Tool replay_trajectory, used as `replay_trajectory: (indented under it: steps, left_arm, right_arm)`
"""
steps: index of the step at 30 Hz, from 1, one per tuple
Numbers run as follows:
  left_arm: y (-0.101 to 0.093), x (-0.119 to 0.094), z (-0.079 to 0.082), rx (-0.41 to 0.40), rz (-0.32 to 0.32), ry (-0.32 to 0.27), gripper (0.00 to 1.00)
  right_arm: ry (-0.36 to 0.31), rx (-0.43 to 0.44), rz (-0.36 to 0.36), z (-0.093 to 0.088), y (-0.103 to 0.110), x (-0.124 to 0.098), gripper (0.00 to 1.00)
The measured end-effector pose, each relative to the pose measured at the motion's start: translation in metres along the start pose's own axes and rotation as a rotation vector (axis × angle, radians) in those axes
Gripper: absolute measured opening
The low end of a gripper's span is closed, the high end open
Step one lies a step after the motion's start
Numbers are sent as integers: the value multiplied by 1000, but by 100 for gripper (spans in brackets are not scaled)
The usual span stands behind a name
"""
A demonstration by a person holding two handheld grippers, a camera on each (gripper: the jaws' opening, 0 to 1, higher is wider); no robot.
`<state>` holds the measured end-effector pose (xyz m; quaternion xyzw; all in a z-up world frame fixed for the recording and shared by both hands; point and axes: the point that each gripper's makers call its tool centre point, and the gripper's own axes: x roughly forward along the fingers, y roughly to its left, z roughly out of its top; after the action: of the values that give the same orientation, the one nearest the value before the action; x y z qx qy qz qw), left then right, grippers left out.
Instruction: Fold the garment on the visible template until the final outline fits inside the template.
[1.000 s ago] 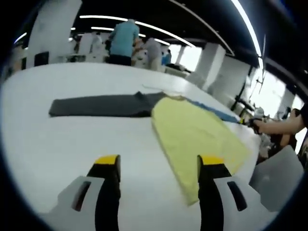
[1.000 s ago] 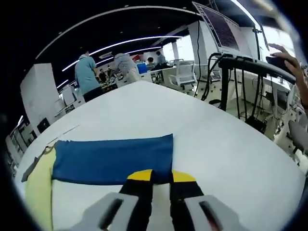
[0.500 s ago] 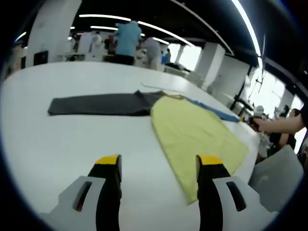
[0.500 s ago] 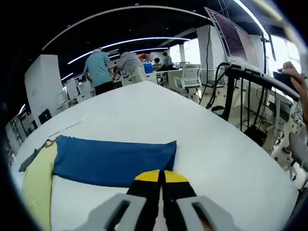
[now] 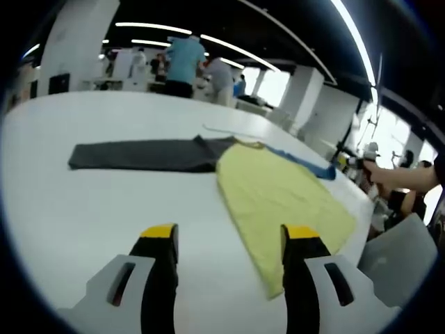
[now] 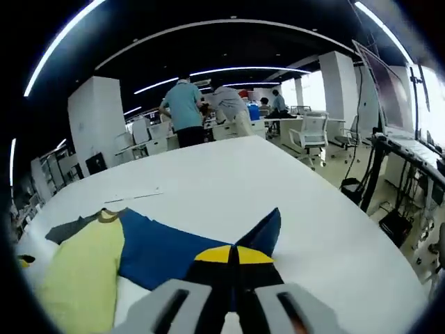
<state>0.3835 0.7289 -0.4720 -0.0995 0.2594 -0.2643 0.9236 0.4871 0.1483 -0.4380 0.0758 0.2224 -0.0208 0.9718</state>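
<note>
Left gripper: my jaws are spread wide with nothing between them, hovering over the white table at its near edge. The right jaw overlaps the near hem of the garment's yellow body in this view; I cannot tell whether it touches the cloth.

Garment lies flat on the table ahead of the left gripper. Yellow body in the middle, grey sleeve stretched out flat to the left, blue sleeve running off to the far right. At the far right end of the blue sleeve a hand meets the cloth beside the table's edge.

Right gripper: my jaws are pressed together on the cuff end of the blue sleeve. The cuff stands up off the table in a point just beyond the jaw tips, and the rest of the sleeve slopes down and left to the yellow body. The grey sleeve shows as a small patch left of the collar.

Template outline: I cannot make one out on the table in either view.

Background: people standing at desks beyond the far side of the table
</note>
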Motion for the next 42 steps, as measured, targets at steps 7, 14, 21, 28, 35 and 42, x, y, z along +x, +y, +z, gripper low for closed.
replay_trajectory:
  steps: [7,14,21,28,35,42]
  left_arm:
    - [-2,0,0,-2,-9,0,55]
    - [-2,-1,1,-3,-10,-5,54]
    - [-2,-2,1,-10,-10,-6,54]
    - [-2,-1,0,-13,-11,-4,54]
    - [-4,1,-4,-8,-21,13,54]
    - [-4,1,-4,-9,-23,12,53]
  right_arm:
    - [-16,-59,189,23,74,25,0]
    - [-14,-106,340,33,146,41,0]
    - [-17,-121,453,38,213,53,0]
    - [-27,-135,547,40,270,55,0]
    - [-21,-105,630,33,327,57,0]
    - [0,-115,696,18,375,58,0]
